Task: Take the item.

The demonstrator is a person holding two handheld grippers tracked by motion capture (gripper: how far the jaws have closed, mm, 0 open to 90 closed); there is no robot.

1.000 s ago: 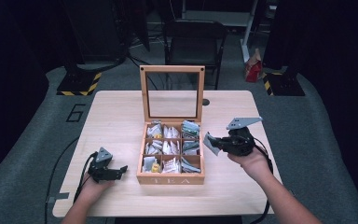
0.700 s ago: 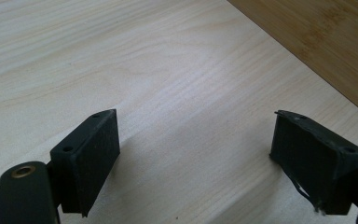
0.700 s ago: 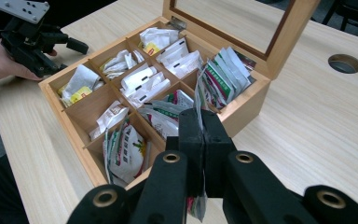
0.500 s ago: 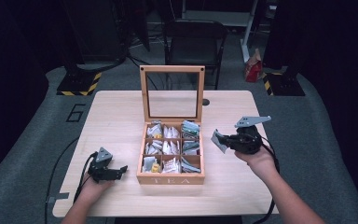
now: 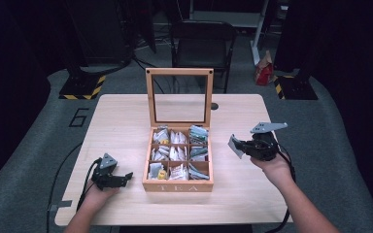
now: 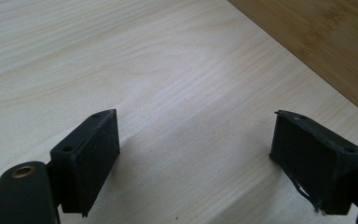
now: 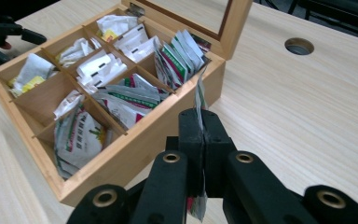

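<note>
Tea packet point(image 7: 199, 100) was clamped edge-on between the pads of the right gripper point(image 7: 200, 122), its long axis running up and away along the jaws in the right gripper view, a scrap of it showing below the pads. In the high view the same packet point(image 5: 234, 146) showed as a grey flap at the gripper's tip point(image 5: 241, 147), right of centre, pointing left toward the tea box point(image 5: 177, 185).

Key relation: packet was just outside the box's right wall, raised off the table point(image 5: 126, 121), and apart from the box. The right-hand compartments lay nearest to it; the box sat to the left of the packet in the high view. Right hand was far nearer to the packet than the left.

Left gripper point(image 5: 119, 179) rested at lower left of the high view, beside the box front, jaws standing apart with bare table between them point(image 6: 191, 154).

Box lid point(image 5: 179, 97) stood upright, open.

Against the earlier frames: right gripper had drifted rightward, away from the box, and slightly lower. Left gripper unchanged. Likely a packet taken out, to be set down on the table.
</note>
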